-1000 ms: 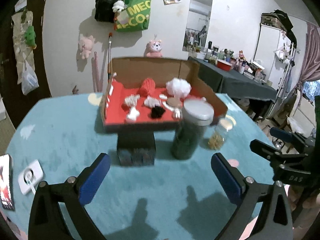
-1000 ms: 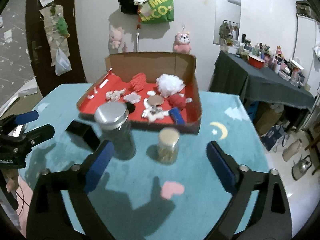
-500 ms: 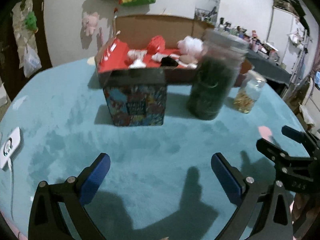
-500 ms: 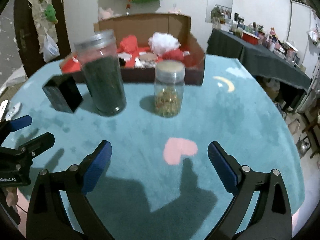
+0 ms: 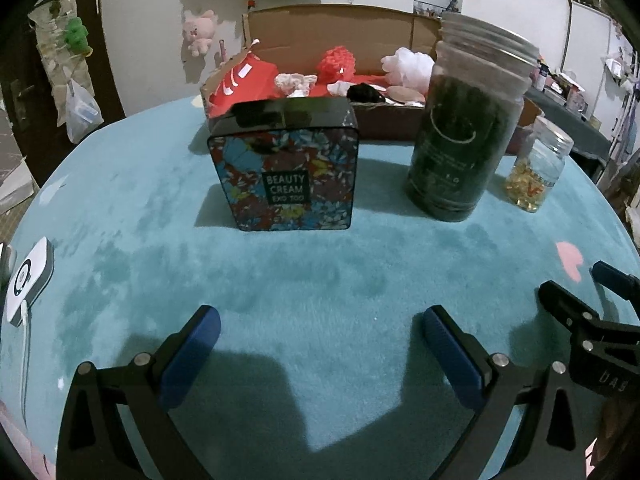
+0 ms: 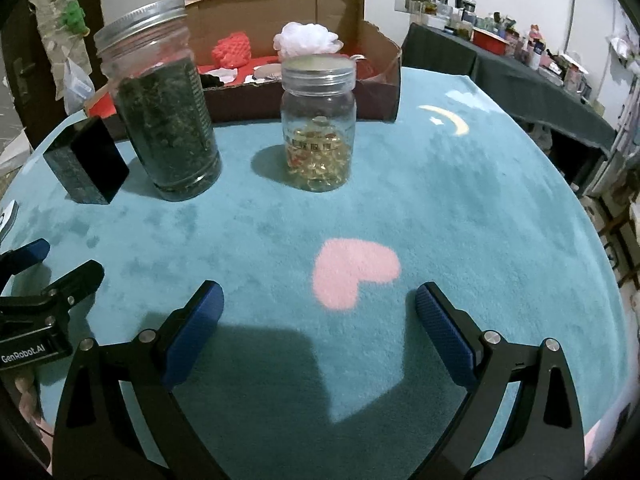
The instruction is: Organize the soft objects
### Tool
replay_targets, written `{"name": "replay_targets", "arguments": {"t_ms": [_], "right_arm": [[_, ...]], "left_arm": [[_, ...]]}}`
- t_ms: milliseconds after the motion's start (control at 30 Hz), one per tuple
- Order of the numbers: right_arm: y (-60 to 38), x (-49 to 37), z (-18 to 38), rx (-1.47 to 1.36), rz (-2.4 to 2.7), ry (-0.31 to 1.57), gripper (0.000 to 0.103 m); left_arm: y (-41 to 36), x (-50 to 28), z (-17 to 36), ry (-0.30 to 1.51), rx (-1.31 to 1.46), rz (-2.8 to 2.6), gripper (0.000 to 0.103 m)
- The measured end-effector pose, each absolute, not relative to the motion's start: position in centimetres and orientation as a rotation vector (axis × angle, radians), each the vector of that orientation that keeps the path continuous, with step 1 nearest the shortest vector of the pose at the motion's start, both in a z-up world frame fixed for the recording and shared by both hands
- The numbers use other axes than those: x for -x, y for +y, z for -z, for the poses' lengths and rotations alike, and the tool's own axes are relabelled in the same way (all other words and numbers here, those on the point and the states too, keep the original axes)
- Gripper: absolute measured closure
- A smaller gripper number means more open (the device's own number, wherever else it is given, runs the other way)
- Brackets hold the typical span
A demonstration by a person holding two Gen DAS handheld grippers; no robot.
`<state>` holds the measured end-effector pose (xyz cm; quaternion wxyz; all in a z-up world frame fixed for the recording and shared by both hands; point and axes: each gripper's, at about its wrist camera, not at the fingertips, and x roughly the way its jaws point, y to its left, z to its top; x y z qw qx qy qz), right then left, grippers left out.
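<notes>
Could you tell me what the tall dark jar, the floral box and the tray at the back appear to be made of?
The tall jar looks like clear plastic or glass, with a ribbed metallic screw lid. The floral box has a glossy printed shell with rounded corners, likely tin, possibly plastic. The tray is plain brown cardboard: matte walls, folded flaps, red lining.

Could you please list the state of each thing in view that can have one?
Left tool: open, empty.
Right tool: open, empty.
Tall dark-filled jar: upright, lid on.
Small capsule jar: upright, lid on.
Beauty cream tin: upright, closed.
Cardboard box: open, holding soft items.
</notes>
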<state>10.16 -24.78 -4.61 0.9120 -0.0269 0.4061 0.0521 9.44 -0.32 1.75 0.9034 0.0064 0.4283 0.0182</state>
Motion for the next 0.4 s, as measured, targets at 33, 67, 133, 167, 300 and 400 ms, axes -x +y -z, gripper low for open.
{"name": "replay_targets", "arguments": {"t_ms": [33, 67, 133, 167, 300, 400], "right_arm": [[-24.68, -10.15, 4.6, 0.064, -0.103, 0.835, 0.005], [-24.61, -10.17, 4.59, 0.068, -0.101, 0.834, 0.005], [-24.7, -10.19, 4.59, 0.063, -0.102, 0.836, 0.005], [-24.75, -10.22, 4.6, 0.057, -0.104, 0.838, 0.005], [-24.83, -10.27, 4.57, 0.057, -0.102, 0.837, 0.005], [-24.79, -10.23, 4.55, 0.057, -0.102, 0.837, 0.004]], "left_arm": [[-0.33, -9.39, -1.76, 0.884, -0.013, -0.041, 0.0], [-0.37, -9.35, -1.76, 0.882, -0.014, -0.043, 0.0], [-0.52, -9.3, -1.73, 0.882, -0.012, -0.045, 0.0], [-0.51, -9.31, -1.73, 0.882, -0.013, -0.046, 0.0], [-0.46, -9.46, -1.68, 0.881, -0.011, -0.048, 0.0], [-0.43, -9.44, -1.67, 0.882, -0.011, -0.048, 0.0]]}}
